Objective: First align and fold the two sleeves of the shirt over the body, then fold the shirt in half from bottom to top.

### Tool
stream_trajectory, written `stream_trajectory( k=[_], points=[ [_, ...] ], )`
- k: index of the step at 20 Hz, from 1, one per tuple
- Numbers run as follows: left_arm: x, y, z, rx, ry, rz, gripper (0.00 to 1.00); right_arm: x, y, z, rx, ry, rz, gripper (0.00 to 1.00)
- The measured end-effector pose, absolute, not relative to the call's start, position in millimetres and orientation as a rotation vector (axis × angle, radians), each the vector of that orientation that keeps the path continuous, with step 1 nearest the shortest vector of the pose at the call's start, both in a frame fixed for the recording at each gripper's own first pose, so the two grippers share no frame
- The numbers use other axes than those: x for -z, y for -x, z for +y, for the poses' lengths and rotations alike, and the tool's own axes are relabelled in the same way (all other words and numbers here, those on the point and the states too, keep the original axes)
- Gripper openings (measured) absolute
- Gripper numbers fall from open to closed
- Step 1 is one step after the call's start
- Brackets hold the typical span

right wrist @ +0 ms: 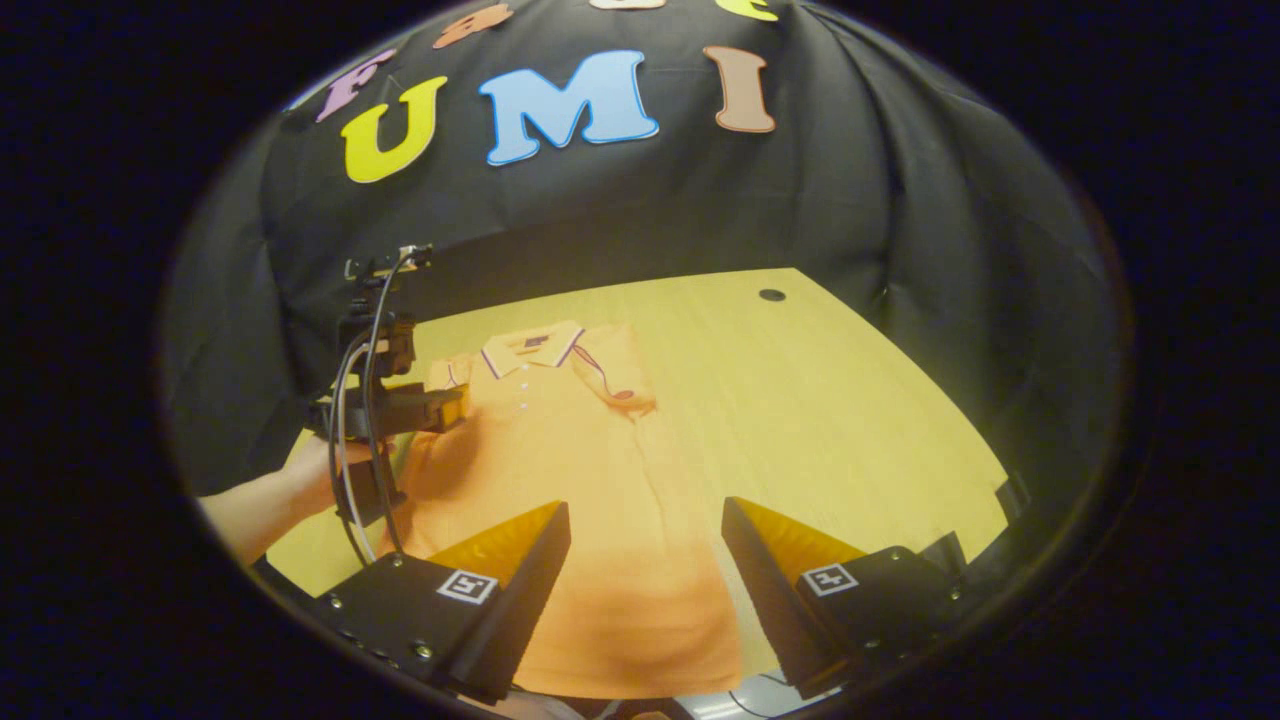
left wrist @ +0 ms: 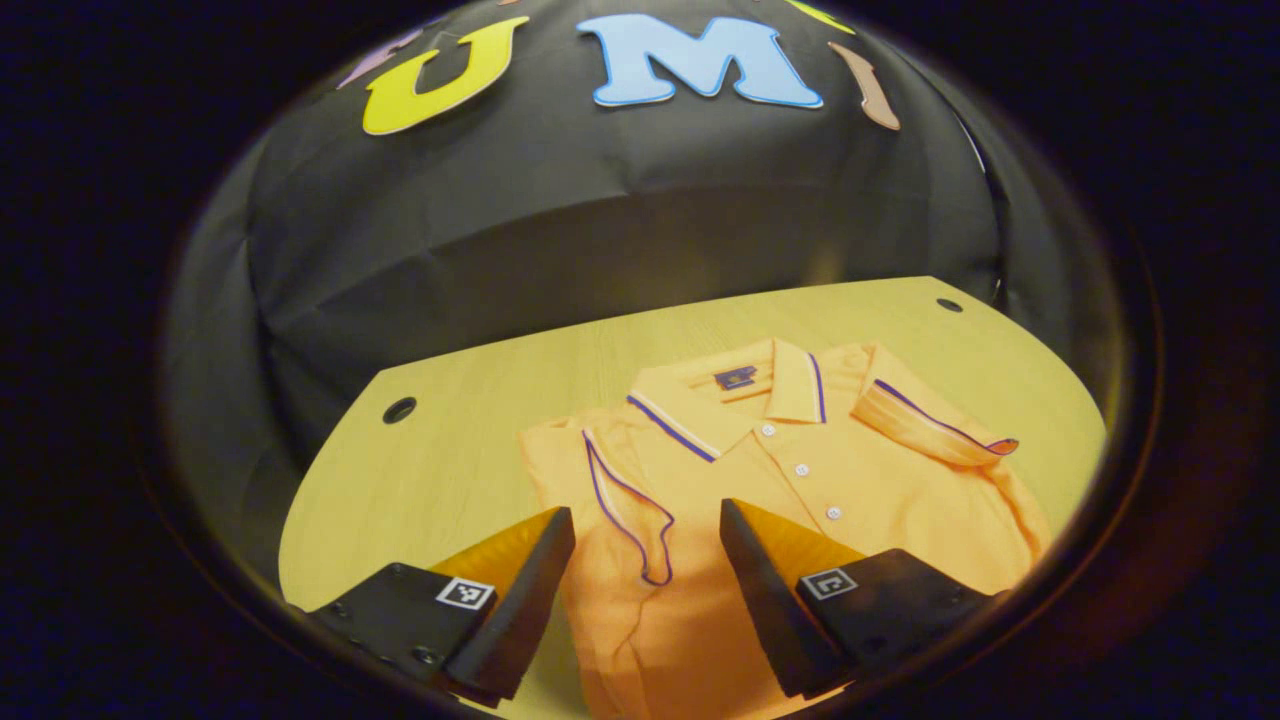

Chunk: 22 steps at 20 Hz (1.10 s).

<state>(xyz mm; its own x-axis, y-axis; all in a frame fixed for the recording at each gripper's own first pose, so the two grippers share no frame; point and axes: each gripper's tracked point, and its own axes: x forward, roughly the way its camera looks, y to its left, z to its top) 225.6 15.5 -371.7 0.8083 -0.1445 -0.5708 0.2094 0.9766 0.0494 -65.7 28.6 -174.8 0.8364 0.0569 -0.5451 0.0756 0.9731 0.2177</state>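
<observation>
Both sleeves appear folded over the shirt (right wrist: 560,470), which lies flat on the worktop (right wrist: 840,400), long axis 6 to 12 o'clock, hem nearest the right claw (right wrist: 645,570); both it and the left claw (left wrist: 648,575) released, empty

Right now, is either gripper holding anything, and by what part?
Nothing is held. The left gripper is open above the shirt, near a folded sleeve. The right gripper is open over the shirt's lower part.
</observation>
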Motion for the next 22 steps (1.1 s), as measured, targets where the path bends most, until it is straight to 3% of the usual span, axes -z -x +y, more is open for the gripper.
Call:
stream_trajectory(
  k=[6,7,8,14,15,16,17,22],
  points=[
    [365,-115,35,0.245,-0.101,0.67,1.0,219,91,29,-0.063,-0.193,0.635,0.94],
    [365,-94,40,0.249,-0.106,0.683,0.96,227,96,28,-0.071,-0.187,0.648,0.94],
    [367,-72,42,0.255,-0.104,0.699,1.0,235,100,28,-0.077,-0.181,0.661,0.94],
    [380,50,70,0.237,-0.038,0.813,1.0,271,133,30,-0.092,-0.216,0.74,0.95],
    [380,63,76,0.225,-0.025,0.821,0.97,275,139,30,-0.089,-0.227,0.751,0.95],
    [380,75,78,0.219,-0.011,0.829,1.0,279,144,30,-0.087,-0.232,0.76,0.95],
    [380,87,81,0.218,0.0,0.838,0.97,283,148,29,-0.085,-0.23,0.768,0.95],
    [383,133,90,0.209,0.022,0.857,0.97,298,158,29,-0.095,-0.188,0.791,0.95]
  ],
)
